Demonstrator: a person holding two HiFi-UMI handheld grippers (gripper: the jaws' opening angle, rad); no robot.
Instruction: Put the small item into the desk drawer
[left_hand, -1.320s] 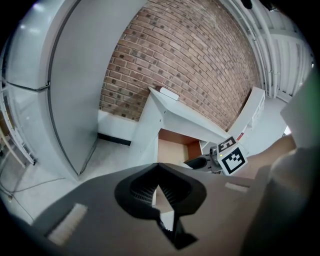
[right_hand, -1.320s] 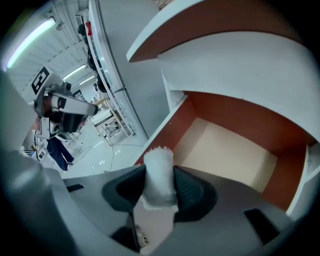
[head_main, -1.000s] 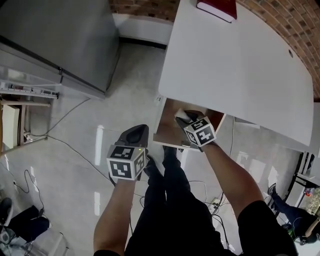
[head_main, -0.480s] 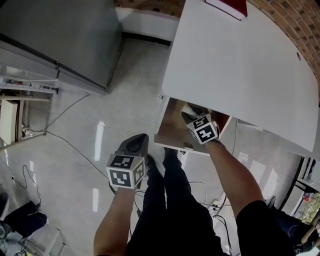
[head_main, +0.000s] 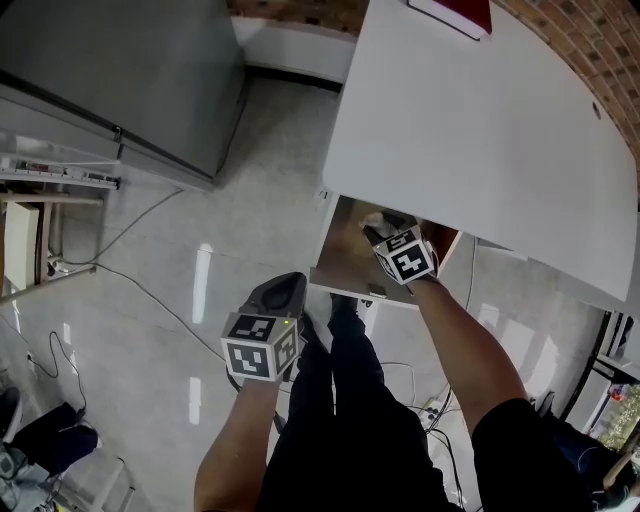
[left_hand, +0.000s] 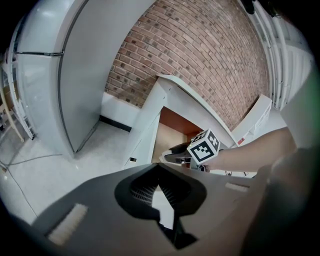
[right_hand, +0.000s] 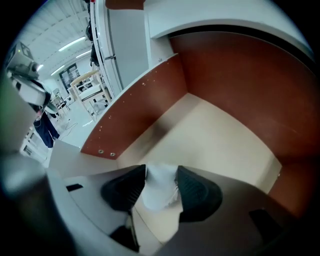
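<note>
In the head view the right tongs (head_main: 378, 232) have gone deeper into the open drawer (head_main: 338, 262) under the worktop (head_main: 480, 130) than a second ago, while the left tongs (head_main: 286, 284) hang over the floor. The left gripper view shows the left tongs (left_hand: 160, 186) pressed together on nothing. In the right gripper view the right tongs (right_hand: 160, 181) pinch the small white item (right_hand: 159, 192) above the drawer bottom, so letting go looks like the only step left.

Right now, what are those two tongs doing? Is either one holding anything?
Left tongs: closed, holding nothing.
Right tongs: closed on a small white item, inside the open drawer.
</note>
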